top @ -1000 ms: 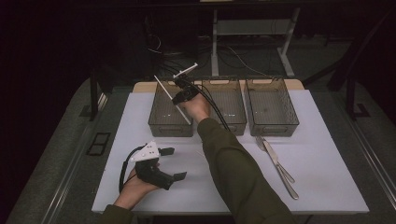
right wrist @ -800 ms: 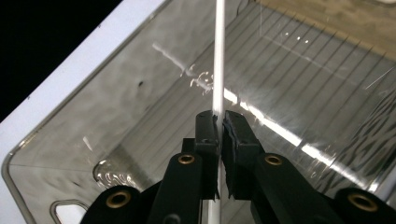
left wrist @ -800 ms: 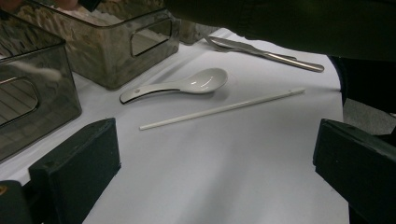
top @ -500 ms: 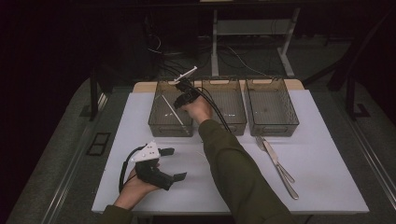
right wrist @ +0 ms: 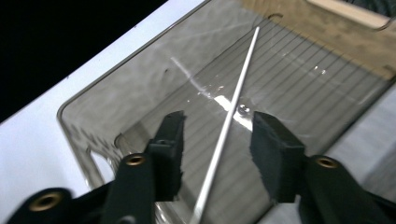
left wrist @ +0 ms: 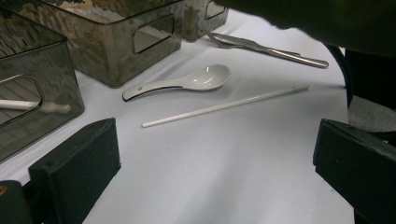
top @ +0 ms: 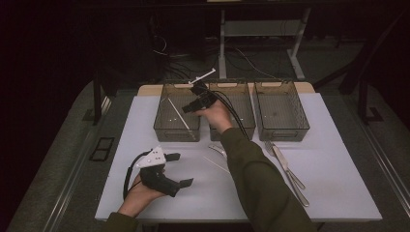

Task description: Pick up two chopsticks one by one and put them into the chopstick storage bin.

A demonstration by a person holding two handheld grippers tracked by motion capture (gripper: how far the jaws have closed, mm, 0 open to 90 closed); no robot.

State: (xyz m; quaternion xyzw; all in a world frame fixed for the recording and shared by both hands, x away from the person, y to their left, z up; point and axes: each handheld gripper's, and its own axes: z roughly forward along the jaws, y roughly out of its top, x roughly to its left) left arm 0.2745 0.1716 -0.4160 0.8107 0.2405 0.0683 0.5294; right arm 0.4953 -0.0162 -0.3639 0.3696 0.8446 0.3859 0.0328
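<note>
Bins stand three in a row at the far side of the white bench [top: 338, 193] in the high view, and the right gripper [top: 193, 104] reaches over the left bin [top: 164, 126], where a white stick [top: 180, 116] lies slanted inside; sorting by kind looks like the reason. The left gripper [top: 180, 169] rests low on the near bench, jaws spread and empty, seemingly waiting. A knife and fork [top: 285, 169] lie near the right bin [top: 281, 110], untouched. From the left gripper view, a white spoon [left wrist: 187, 81] and a second stick [left wrist: 224, 106] lie just beside each other on the bare bench, likely next for sorting. From the right gripper view, the jaws stand apart over the bin, the stick [right wrist: 229, 121] passing between them without contact, so it appears released into the bin.
</note>
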